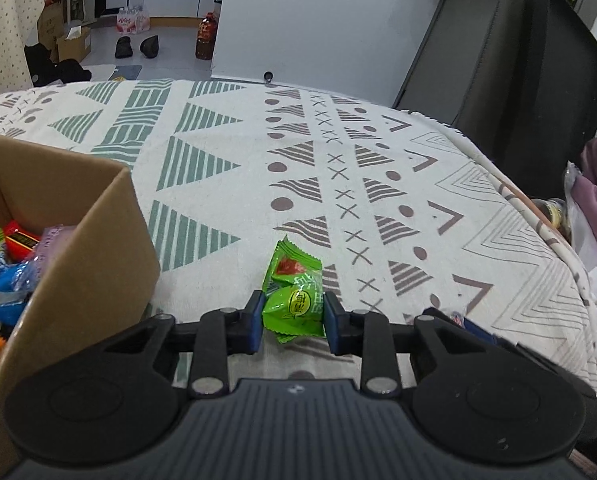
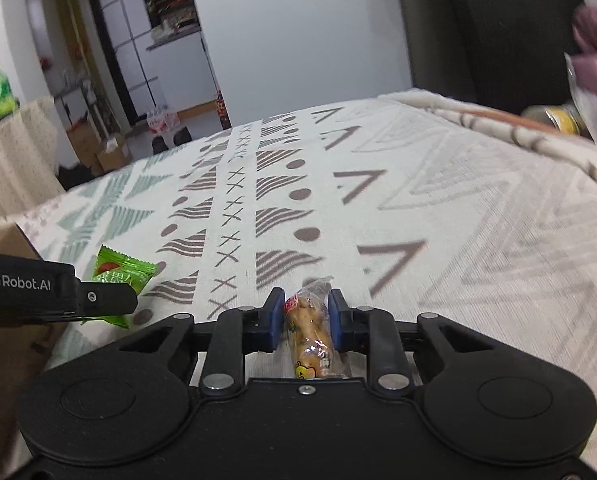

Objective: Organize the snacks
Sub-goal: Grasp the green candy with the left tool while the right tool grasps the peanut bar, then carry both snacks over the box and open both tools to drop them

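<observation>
— Any lettering you can actually read?

— One clear line: "GenRobot.AI", white on the black body of the left gripper [image 2: 110, 298], at the left edge of the right wrist view.

— And the snack wrappers?

— The green candy packet [image 1: 294, 296] has characters in a yellow circle, the clear snack packet [image 2: 308, 328] some print too; neither is legible.

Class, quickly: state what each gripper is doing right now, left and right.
Left gripper: shut on the green snack packet.
Right gripper: shut on the clear-wrapped brown snack.
</observation>
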A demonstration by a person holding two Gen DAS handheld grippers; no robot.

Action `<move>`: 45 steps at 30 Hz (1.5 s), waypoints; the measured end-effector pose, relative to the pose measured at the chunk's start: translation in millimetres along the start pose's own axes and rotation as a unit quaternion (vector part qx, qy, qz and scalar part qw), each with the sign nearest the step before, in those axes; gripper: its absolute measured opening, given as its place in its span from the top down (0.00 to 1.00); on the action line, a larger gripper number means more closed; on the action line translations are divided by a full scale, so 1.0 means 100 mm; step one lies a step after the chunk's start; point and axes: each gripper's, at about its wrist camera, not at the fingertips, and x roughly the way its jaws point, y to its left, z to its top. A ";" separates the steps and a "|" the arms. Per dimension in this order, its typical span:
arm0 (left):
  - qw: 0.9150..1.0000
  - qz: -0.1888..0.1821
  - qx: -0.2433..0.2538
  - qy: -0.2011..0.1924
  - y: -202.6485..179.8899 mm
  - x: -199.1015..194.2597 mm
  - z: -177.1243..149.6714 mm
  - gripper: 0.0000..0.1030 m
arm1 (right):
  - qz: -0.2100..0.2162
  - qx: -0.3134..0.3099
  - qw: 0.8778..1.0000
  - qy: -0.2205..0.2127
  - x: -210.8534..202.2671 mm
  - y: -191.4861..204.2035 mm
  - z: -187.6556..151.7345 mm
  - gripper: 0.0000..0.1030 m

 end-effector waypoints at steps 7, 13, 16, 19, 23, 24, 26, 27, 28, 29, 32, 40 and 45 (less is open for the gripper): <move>1.000 -0.010 0.007 -0.005 -0.09 -0.26 -0.09 0.72 | 0.029 0.066 0.997 -0.008 -0.37 -0.18 -0.17 0.80; 1.000 -0.014 0.012 -0.010 -0.10 -0.52 -0.16 0.72 | 0.042 0.086 0.995 -0.023 -0.65 -0.17 -0.21 0.80; 1.000 -0.013 0.014 -0.013 -0.09 -0.65 -0.18 0.72 | 0.048 0.096 0.994 -0.033 -0.76 -0.15 -0.20 0.80; 1.000 -0.014 0.013 -0.020 -0.06 -0.79 -0.19 0.72 | 0.056 0.101 0.993 -0.039 -0.85 -0.10 -0.20 0.80; 0.999 -0.019 0.009 -0.027 0.00 -0.95 -0.21 0.72 | 0.065 0.100 0.992 -0.045 -0.95 -0.01 -0.18 0.80; 0.999 -0.019 0.006 -0.028 0.02 -0.98 -0.20 0.72 | 0.068 0.097 0.992 -0.047 -0.97 0.03 -0.17 0.80; 0.999 -0.016 0.002 -0.033 0.07 -1.07 -0.18 0.72 | 0.074 0.093 0.992 -0.051 -1.03 0.09 -0.14 0.80; 0.999 -0.015 0.000 -0.037 0.10 -1.12 -0.16 0.71 | 0.079 0.093 0.991 -0.055 -1.07 0.13 -0.13 0.80; 0.999 -0.014 0.000 -0.040 0.12 -1.17 -0.15 0.72 | 0.083 0.094 0.990 -0.058 -1.09 0.16 -0.12 0.80; 0.999 -0.012 0.000 -0.044 0.15 -1.22 -0.13 0.72 | 0.088 0.095 0.990 -0.060 -1.12 0.19 -0.11 0.80; 0.998 -0.011 -0.001 -0.057 0.23 -1.39 -0.07 0.71 | 0.104 0.085 0.989 -0.064 -1.16 0.33 -0.06 0.80; 0.997 0.006 -0.022 -0.080 0.55 -1.72 -0.01 0.71 | 0.141 0.064 0.985 -0.074 -1.24 0.70 0.04 0.80; 0.995 0.015 -0.035 -0.090 0.76 -1.89 -0.02 0.71 | 0.156 0.054 0.983 -0.076 -1.27 0.88 0.05 0.80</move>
